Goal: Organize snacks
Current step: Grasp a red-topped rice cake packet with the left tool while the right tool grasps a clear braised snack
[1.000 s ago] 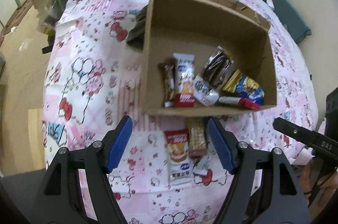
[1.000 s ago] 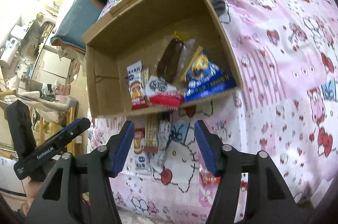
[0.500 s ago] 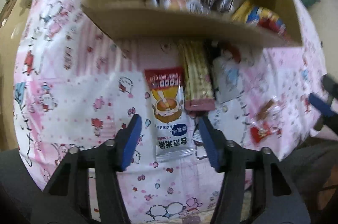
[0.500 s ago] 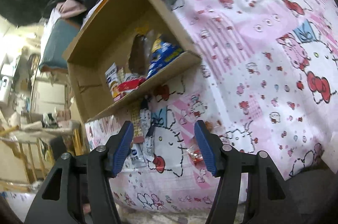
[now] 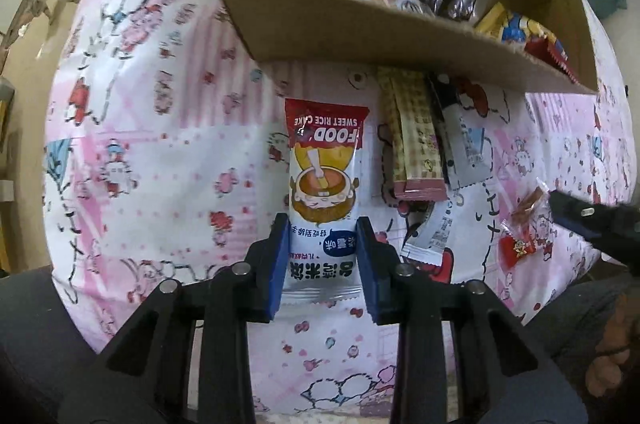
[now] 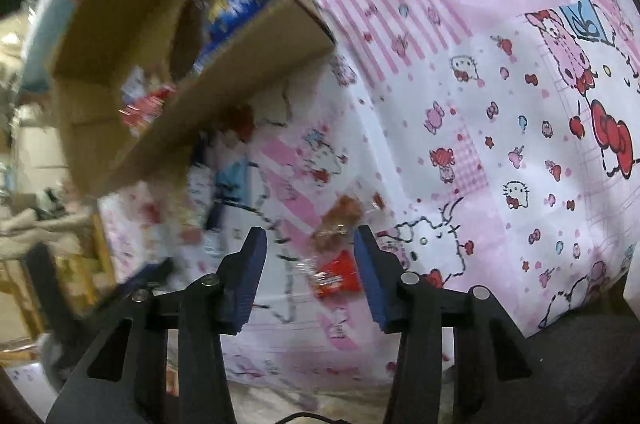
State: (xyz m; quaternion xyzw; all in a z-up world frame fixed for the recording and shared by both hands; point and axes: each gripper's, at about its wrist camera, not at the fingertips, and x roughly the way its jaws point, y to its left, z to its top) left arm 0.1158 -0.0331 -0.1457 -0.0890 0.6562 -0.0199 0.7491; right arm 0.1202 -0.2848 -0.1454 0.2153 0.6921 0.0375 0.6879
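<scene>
A sweet rice cake packet (image 5: 323,184) lies on the pink Hello Kitty bedsheet (image 5: 160,128) before a cardboard box (image 5: 360,24) that holds several snacks. My left gripper (image 5: 322,228) has its blue pads against both sides of the packet's near end. A checked wafer bar (image 5: 412,140) and a grey sachet (image 5: 464,148) lie to its right. A small clear-and-red candy packet (image 6: 334,252) lies between the open fingers of my right gripper (image 6: 306,240); it also shows in the left wrist view (image 5: 524,228).
The box (image 6: 160,64) sits at the upper left of the right wrist view, blurred. A white sachet (image 5: 430,236) lies near the left gripper. The bed edge runs along the bottom of both views.
Both grippers dropped toward the sheet. The left one narrowed around the rice cake packet. The right one swung right and came over the small candy packet.
</scene>
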